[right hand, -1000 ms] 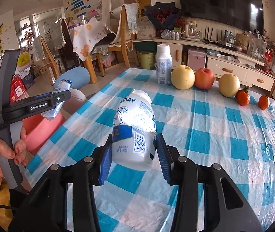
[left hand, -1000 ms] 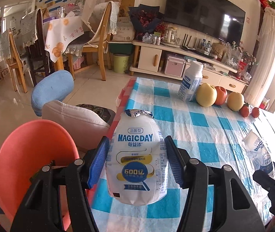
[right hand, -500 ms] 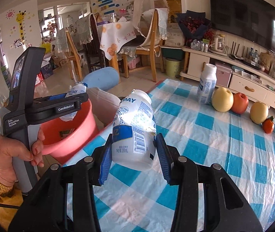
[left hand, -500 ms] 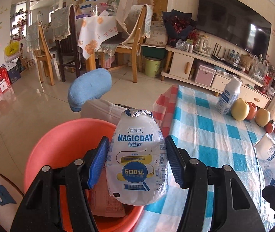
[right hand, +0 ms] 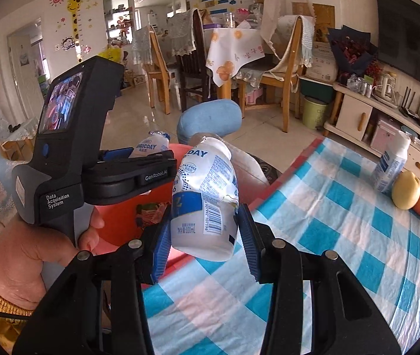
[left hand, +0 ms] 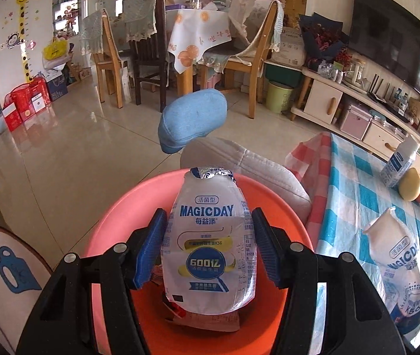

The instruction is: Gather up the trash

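My left gripper (left hand: 208, 247) is shut on a white MAGICDAY yogurt bottle (left hand: 208, 245) with a torn foil lid, held right above the orange-pink bin (left hand: 112, 224). Wrappers (left hand: 207, 321) lie at the bin's bottom. My right gripper (right hand: 204, 244) is shut on a second crumpled MAGICDAY bottle (right hand: 204, 204), over the table's left edge beside the bin (right hand: 118, 222). In the right wrist view a hand (right hand: 26, 263) holds the left gripper's black body (right hand: 68, 159), its bottle (right hand: 150, 145) poking out. The right gripper's bottle (left hand: 399, 269) shows at the left view's right edge.
The table wears a blue-and-white checked cloth (right hand: 343, 236). On it stand an upright white bottle (right hand: 390, 165), apples and a pear (right hand: 406, 189). A blue-cushioned grey seat (left hand: 192, 124) sits behind the bin. Dining chairs and a table (left hand: 198, 35) stand farther back on the tiled floor.
Both grippers swung left off the table toward the bin, each keeping its bottle. The left bottle went from over the table edge to above the bin; the right came up beside it.
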